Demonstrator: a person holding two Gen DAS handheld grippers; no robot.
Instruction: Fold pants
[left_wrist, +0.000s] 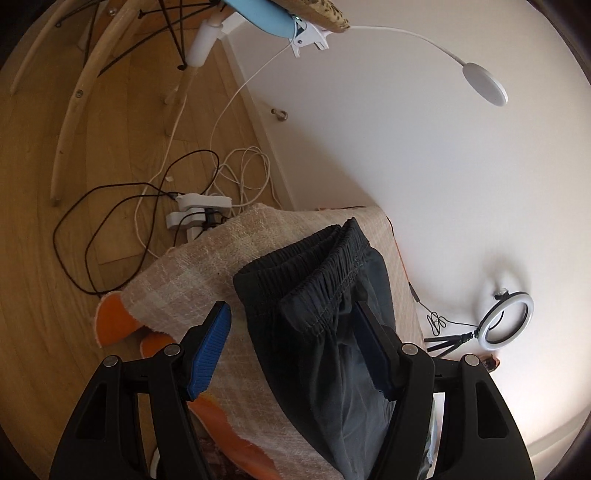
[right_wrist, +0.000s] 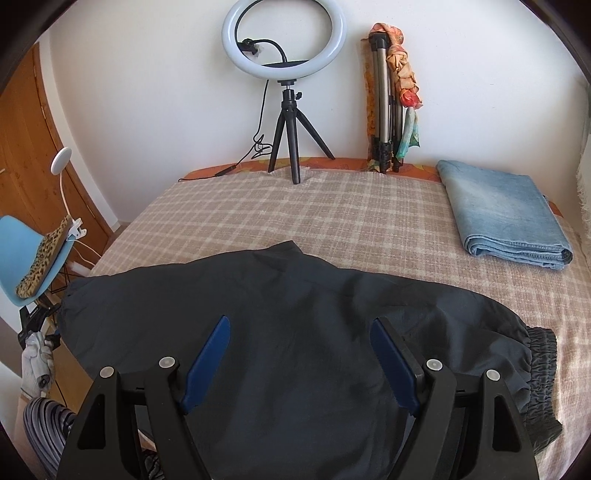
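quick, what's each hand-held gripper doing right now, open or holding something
Left hand-held gripper: open, holding nothing, over the waistband of the dark pants.
Right hand-held gripper: open, holding nothing, above the pants.

Domestic bedroom. Indicators: bed with checked cover against a white wall, wooden floor carrying a power strip and loose cables, blue chair, folded jeans, ring light on tripod

Left gripper hovering over dark pants
Jaws standing wide apart; elastic waistband lying on checked blanket; cables trailing across wooden floor.
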